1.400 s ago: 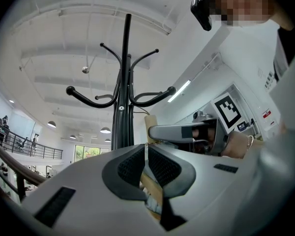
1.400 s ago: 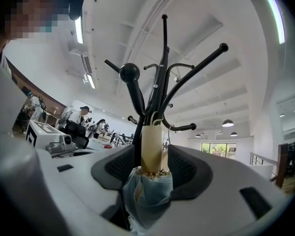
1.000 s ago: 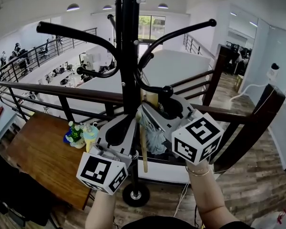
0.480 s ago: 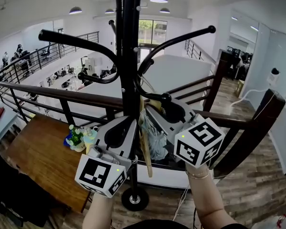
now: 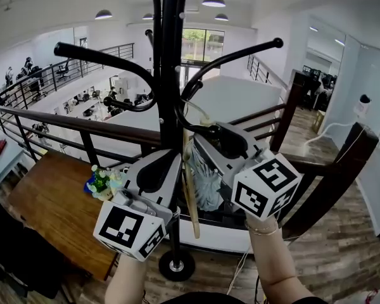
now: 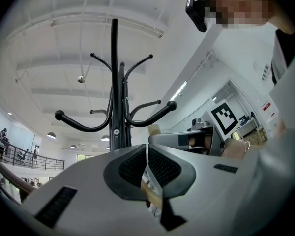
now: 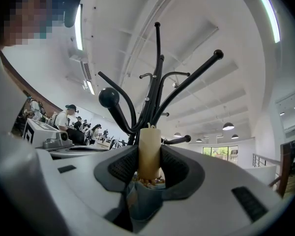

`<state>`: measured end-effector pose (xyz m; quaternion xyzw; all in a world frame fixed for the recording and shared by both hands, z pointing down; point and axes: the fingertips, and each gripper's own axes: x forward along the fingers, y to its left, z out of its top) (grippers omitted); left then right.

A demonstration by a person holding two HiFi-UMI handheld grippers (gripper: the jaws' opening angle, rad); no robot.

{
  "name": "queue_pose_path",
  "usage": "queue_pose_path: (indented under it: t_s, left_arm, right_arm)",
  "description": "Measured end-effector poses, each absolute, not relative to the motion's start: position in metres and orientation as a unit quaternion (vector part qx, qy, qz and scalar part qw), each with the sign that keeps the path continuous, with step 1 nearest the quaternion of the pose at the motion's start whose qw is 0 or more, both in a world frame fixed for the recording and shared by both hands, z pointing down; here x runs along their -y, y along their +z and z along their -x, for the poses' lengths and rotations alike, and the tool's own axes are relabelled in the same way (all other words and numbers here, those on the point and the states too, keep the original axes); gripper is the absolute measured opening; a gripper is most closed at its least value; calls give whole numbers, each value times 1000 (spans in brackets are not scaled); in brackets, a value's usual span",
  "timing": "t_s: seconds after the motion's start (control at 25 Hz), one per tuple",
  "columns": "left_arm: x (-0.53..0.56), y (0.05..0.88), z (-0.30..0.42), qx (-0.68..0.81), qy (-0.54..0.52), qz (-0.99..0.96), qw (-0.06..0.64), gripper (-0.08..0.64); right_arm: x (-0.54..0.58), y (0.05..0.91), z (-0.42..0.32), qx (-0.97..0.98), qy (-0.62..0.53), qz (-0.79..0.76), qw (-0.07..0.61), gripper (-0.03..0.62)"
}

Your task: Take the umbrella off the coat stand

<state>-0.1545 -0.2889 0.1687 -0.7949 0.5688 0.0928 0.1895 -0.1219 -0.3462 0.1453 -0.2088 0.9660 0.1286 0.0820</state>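
Squeezing the pale handle of the umbrella (image 5: 206,182), the right gripper (image 5: 228,143) is holding it close by the black coat stand (image 5: 171,75). The left gripper (image 5: 155,170) is hovering just beside it, jaws nearly together.

Folded umbrella (image 7: 149,142): cream handle upright, pinched between the pads of the right gripper (image 7: 149,156), pale blue-grey fabric bunched just below them, tan wooden shaft slanting down beside the left gripper (image 6: 146,154). Black coat stand (image 5: 170,75): upright pole just ahead of both grippers, curved knob-tipped arms spreading above them.
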Motion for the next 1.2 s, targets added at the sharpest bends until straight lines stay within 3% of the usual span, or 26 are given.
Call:
queue_pose_path:
  t_s: [1.2]
  left_arm:
    - [283,155,106,-560,111,796,204,18]
  right_arm:
    - [363,94,88,-962,135,200,125,147]
